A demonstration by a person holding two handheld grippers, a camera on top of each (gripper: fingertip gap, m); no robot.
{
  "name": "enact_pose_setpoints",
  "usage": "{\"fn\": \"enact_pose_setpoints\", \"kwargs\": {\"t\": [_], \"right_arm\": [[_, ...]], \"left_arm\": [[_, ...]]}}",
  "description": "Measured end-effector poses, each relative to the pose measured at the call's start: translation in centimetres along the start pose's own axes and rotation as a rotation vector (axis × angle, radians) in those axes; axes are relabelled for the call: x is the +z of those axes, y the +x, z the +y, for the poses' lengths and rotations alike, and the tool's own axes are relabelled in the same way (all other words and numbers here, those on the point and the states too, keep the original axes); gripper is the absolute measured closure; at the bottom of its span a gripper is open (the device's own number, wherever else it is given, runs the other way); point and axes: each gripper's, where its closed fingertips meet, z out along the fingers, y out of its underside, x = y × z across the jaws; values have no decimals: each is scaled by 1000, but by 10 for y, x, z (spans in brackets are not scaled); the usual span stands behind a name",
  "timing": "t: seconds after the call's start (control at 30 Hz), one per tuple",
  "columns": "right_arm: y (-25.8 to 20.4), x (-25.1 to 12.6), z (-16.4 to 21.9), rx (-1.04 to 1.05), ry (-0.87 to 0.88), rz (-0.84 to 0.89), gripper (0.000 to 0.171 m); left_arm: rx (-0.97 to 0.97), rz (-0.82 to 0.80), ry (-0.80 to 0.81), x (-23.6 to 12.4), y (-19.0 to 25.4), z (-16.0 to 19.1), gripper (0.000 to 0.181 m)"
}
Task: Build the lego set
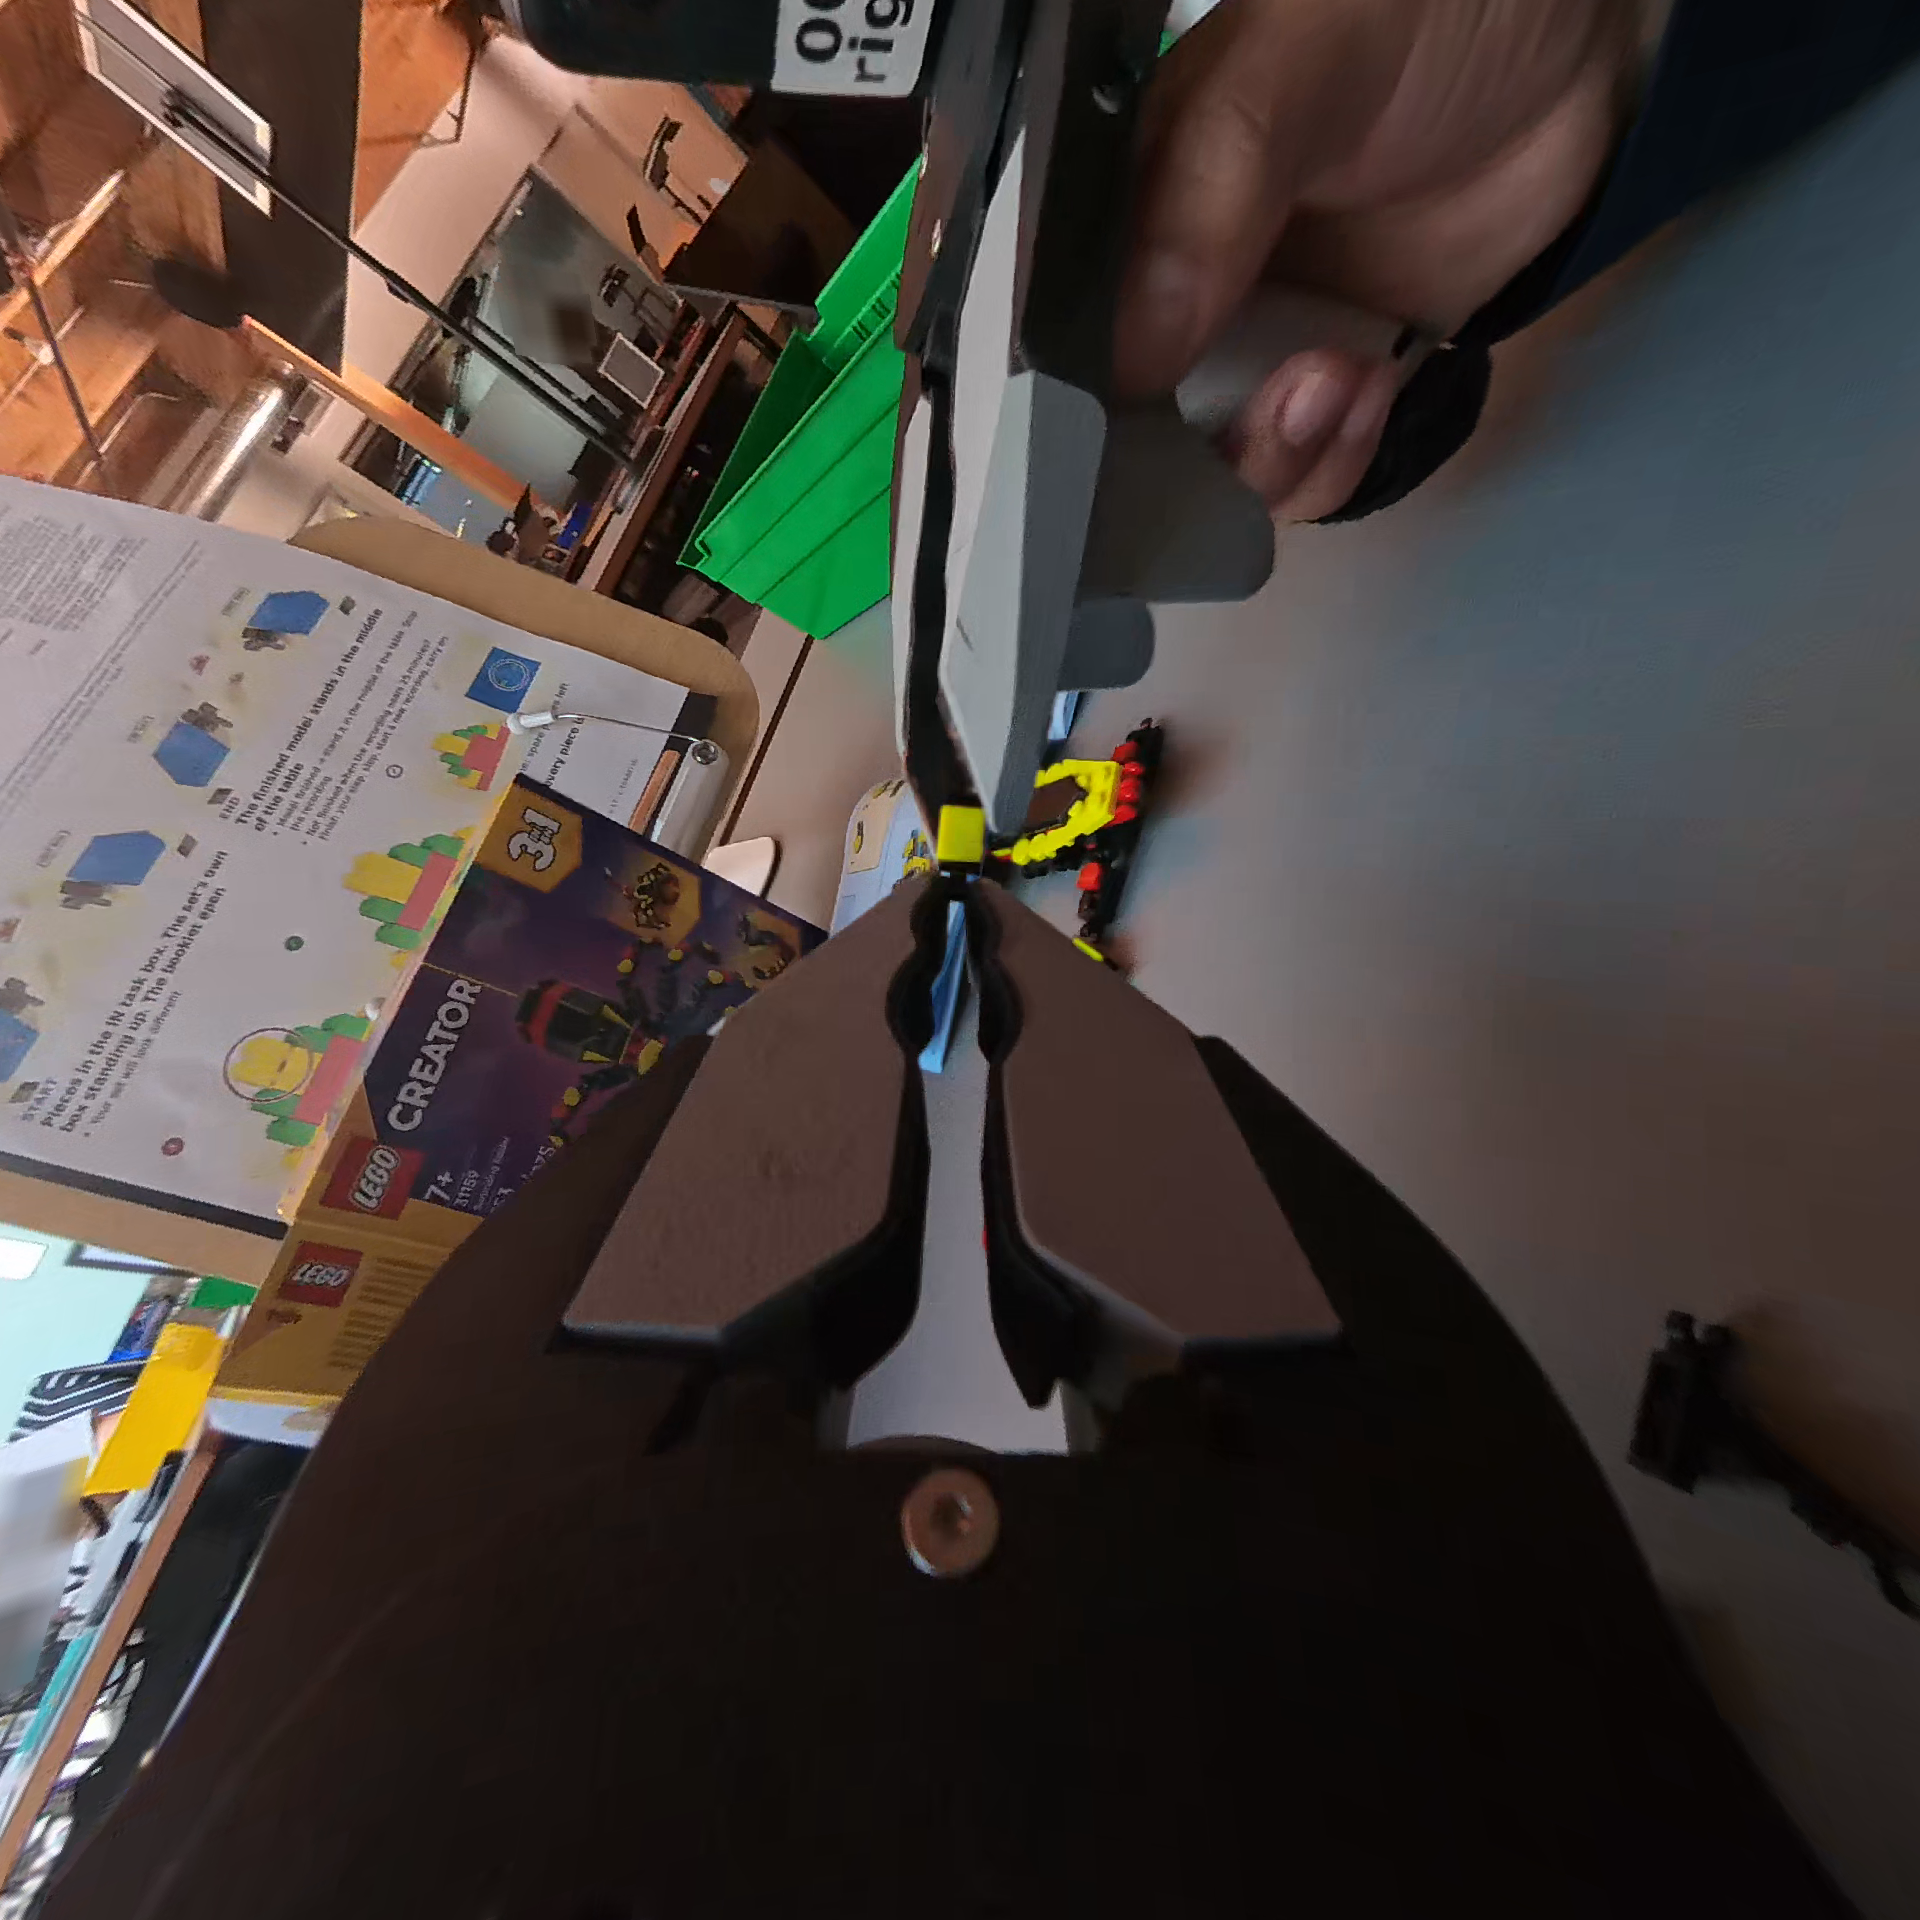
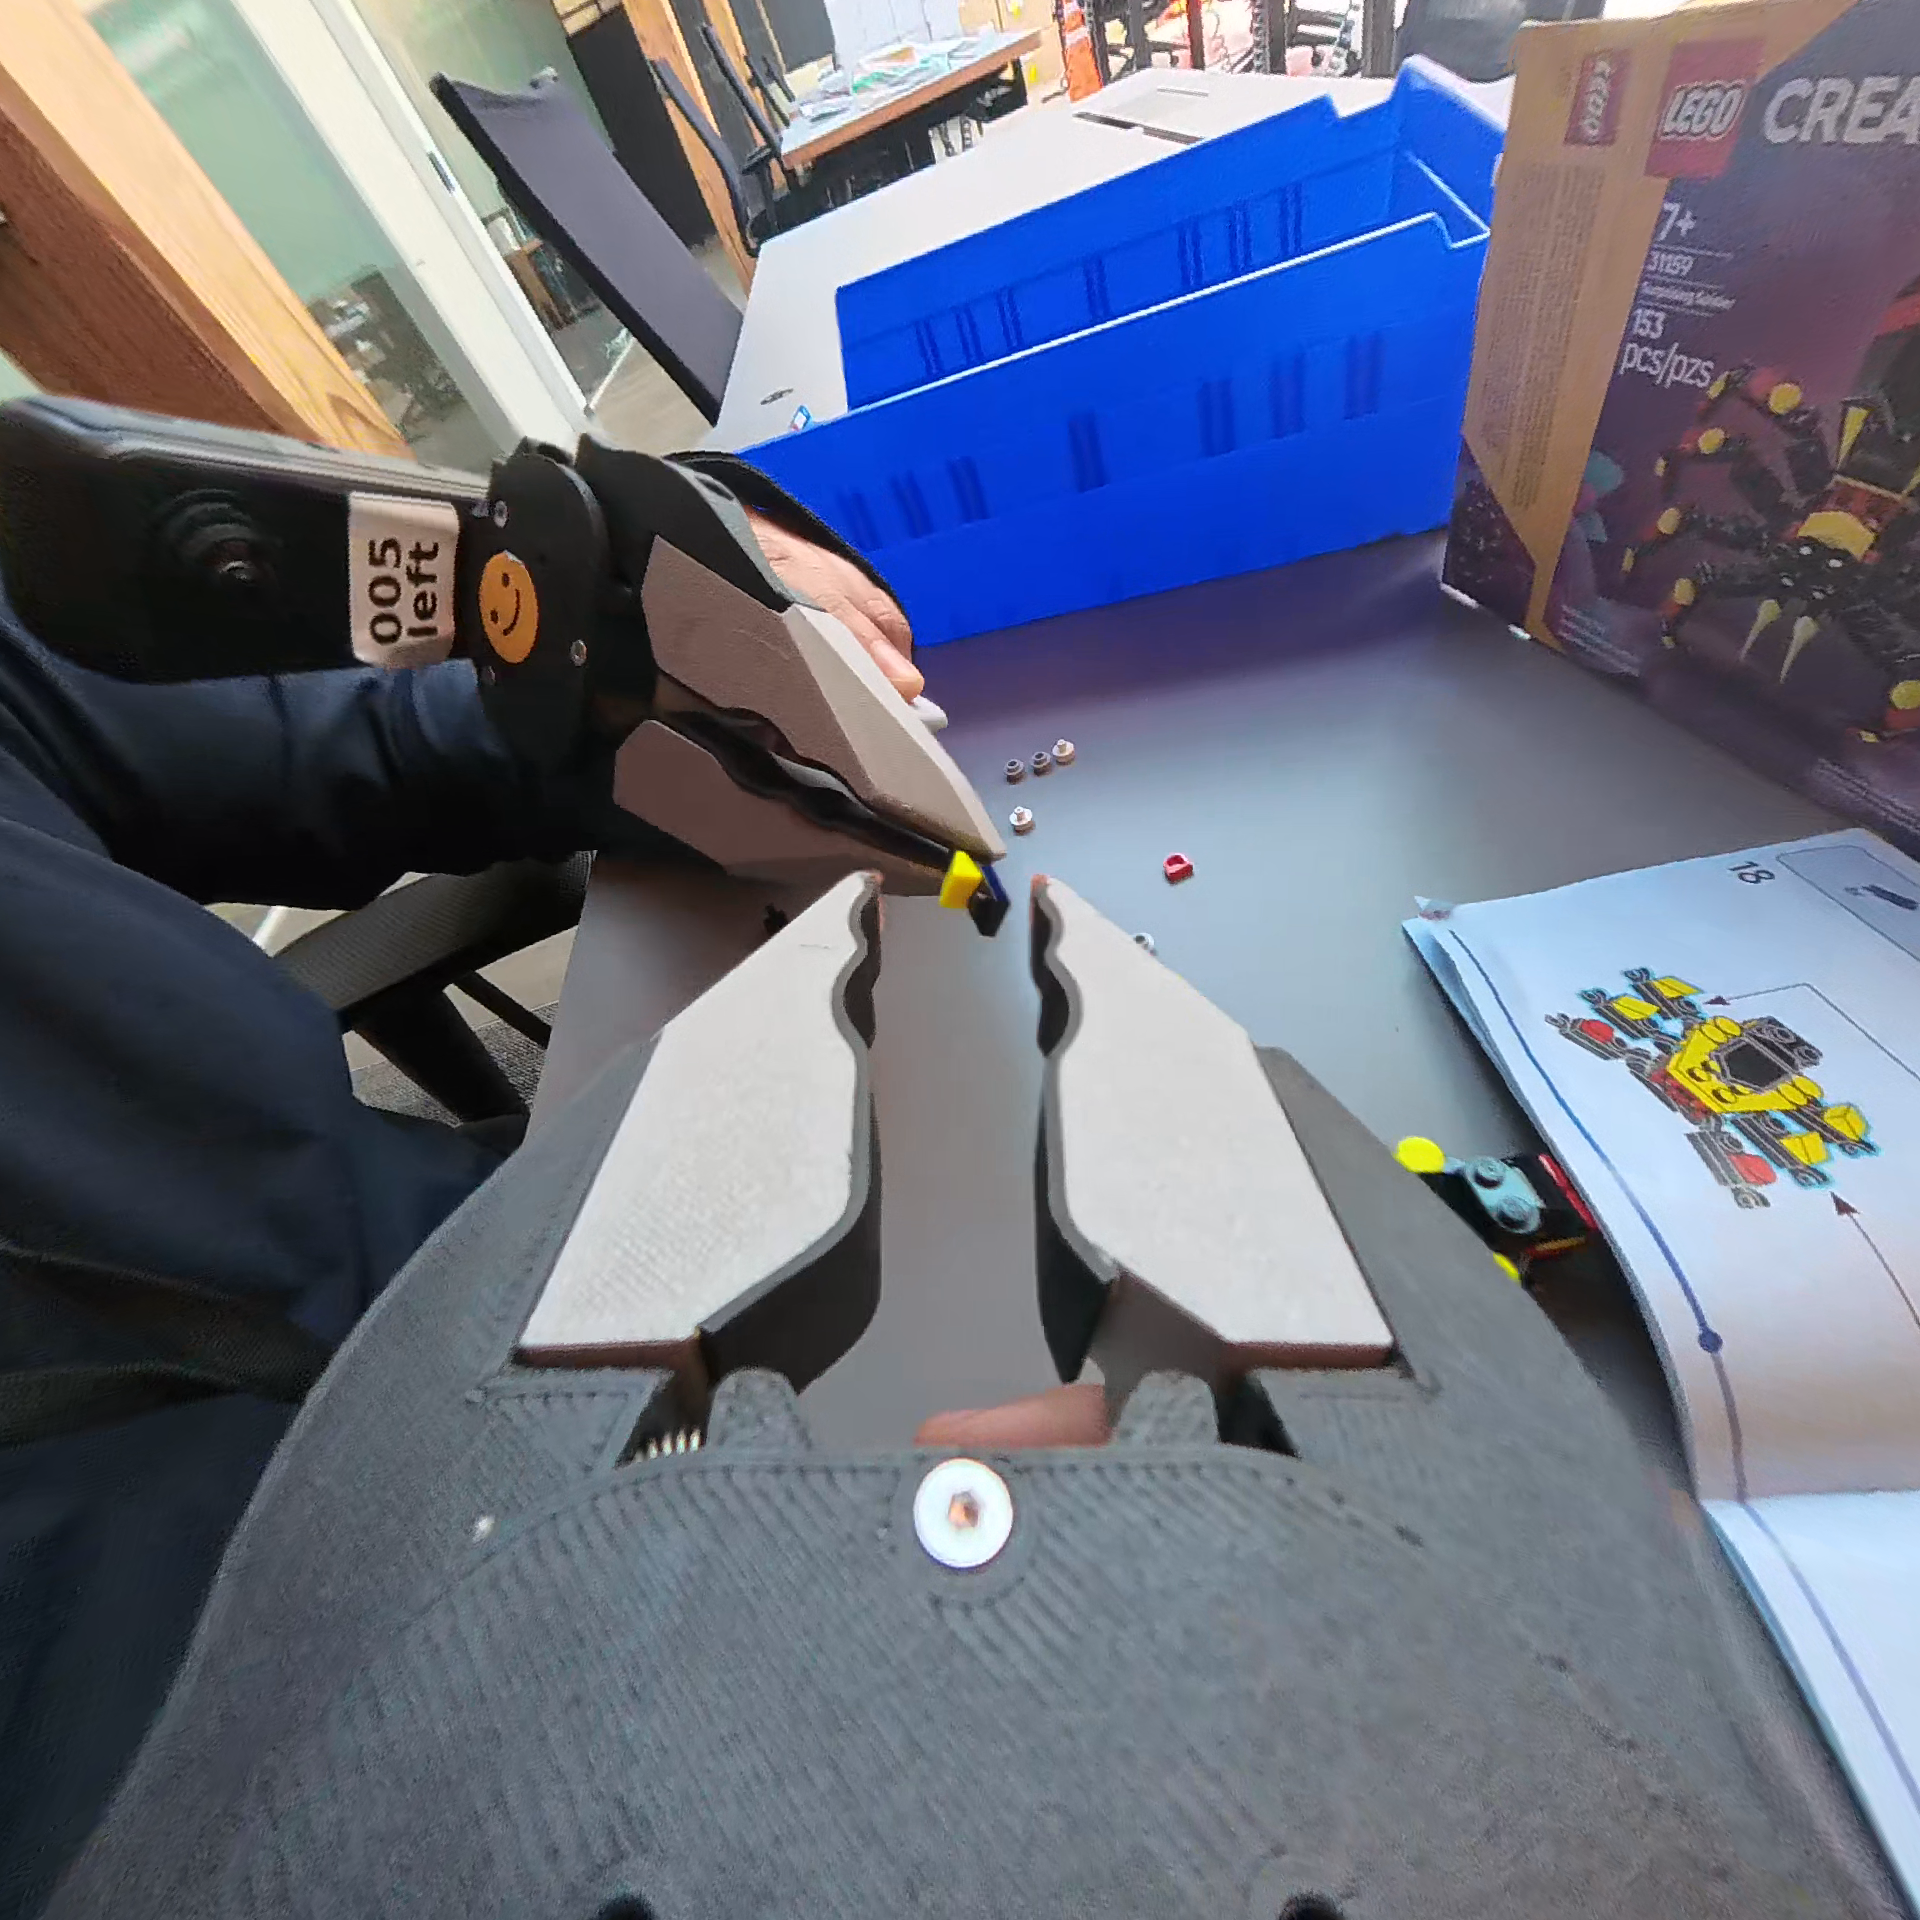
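My left gripper (image 1: 954, 896) is shut on a small yellow-and-black piece (image 1: 958, 836) and holds it above the table. In the right wrist view the left gripper (image 2: 975, 875) comes in from the left, with the piece (image 2: 961, 881) at its tips. My right gripper (image 2: 956, 896) is open and empty, with its fingertips on either side of the piece, just short of it. In the left wrist view the right gripper (image 1: 971, 805) reaches down from above to the piece. A partly built yellow, black and red model (image 1: 1081, 821) lies on the table just behind.
The set's box (image 2: 1714, 364) stands at the right, a blue bin (image 2: 1143, 436) behind. An open booklet (image 2: 1662, 1143) lies at the right, with a black, yellow and red assembly (image 2: 1496, 1205) at its edge. Small studs (image 2: 1039, 764) and a red piece (image 2: 1177, 868) lie loose. A green bin (image 1: 821, 499) and a black piece (image 1: 1683, 1392) show in the left wrist view.
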Motion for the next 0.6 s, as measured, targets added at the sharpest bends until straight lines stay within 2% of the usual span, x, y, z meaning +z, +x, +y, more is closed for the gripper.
{"fn": "enact_pose_setpoints", "kwargs": {"t": [0.13, 0.37, 0.6], "right_arm": [[5, 2, -1, -7, 14, 44, 162], [11, 2, 1, -57, -10, 118, 160], [12, 2, 1, -29, 3, 109, 161]], "left_arm": [[22, -16, -32, 1, 2, 0, 180], [-25, -13, -73, 4, 1, 5, 180], [-28, -18, -85, 4, 0, 6, 181]]}}
